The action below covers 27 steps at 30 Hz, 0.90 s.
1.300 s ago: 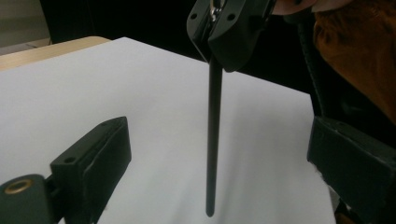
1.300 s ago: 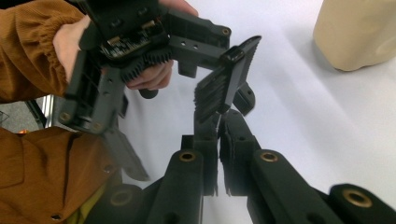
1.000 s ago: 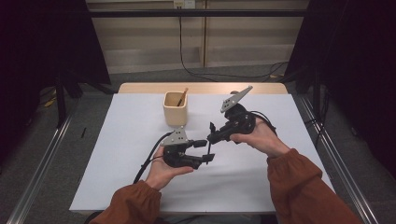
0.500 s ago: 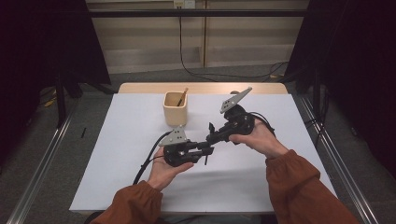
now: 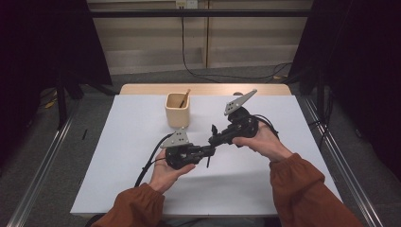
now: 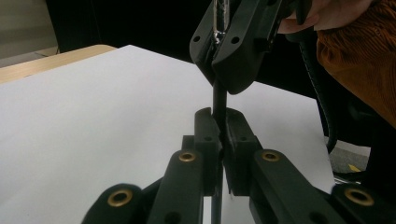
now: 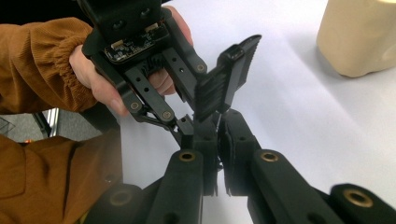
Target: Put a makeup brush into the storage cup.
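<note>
Black rod (image 6: pixel 218 100) clamped by both grippers' fingers (image 6: pixel 236 135); right gripper view shows its ridged end (image 7: pixel 219 88).

Matt black plastic stick (image 6: pixel 219 100), smooth wooden cup (image 5: pixel 178 110), matt white paper-covered table (image 5: pixel 118 142).

The thin dark rod (image 6: pixel 218 100) (claws hide its ends) stays unidentifiable.
</note>
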Each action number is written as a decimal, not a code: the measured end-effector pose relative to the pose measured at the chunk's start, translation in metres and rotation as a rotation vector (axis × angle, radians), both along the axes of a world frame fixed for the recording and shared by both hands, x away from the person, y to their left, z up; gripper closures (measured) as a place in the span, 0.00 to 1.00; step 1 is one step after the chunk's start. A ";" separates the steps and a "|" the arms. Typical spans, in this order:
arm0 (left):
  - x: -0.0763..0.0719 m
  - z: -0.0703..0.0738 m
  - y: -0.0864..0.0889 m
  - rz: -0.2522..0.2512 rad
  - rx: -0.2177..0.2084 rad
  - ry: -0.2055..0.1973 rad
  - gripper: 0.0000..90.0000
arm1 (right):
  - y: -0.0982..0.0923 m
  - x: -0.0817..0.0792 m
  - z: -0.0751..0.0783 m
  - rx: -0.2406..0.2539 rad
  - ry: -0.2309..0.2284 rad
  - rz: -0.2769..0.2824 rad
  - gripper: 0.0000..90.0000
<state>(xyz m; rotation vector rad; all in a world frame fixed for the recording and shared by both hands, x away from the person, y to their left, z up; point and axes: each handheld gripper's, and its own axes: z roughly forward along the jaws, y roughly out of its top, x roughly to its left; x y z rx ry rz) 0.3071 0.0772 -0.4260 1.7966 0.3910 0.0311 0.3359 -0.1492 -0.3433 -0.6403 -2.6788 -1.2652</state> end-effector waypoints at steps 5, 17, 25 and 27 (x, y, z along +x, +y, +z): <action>0.000 0.000 0.000 -0.010 0.009 -0.002 0.95 | -0.002 -0.001 -0.002 0.020 0.006 -0.002 0.91; 0.003 0.002 0.005 0.010 -0.001 0.008 0.95 | -0.003 -0.004 -0.004 0.081 -0.023 0.017 0.64; 0.003 0.003 0.007 0.021 -0.006 0.003 0.95 | -0.007 -0.004 -0.008 0.114 -0.029 -0.017 0.39; 0.003 0.003 0.007 0.022 -0.004 0.003 0.95 | -0.007 -0.004 -0.008 0.114 -0.037 -0.024 0.34</action>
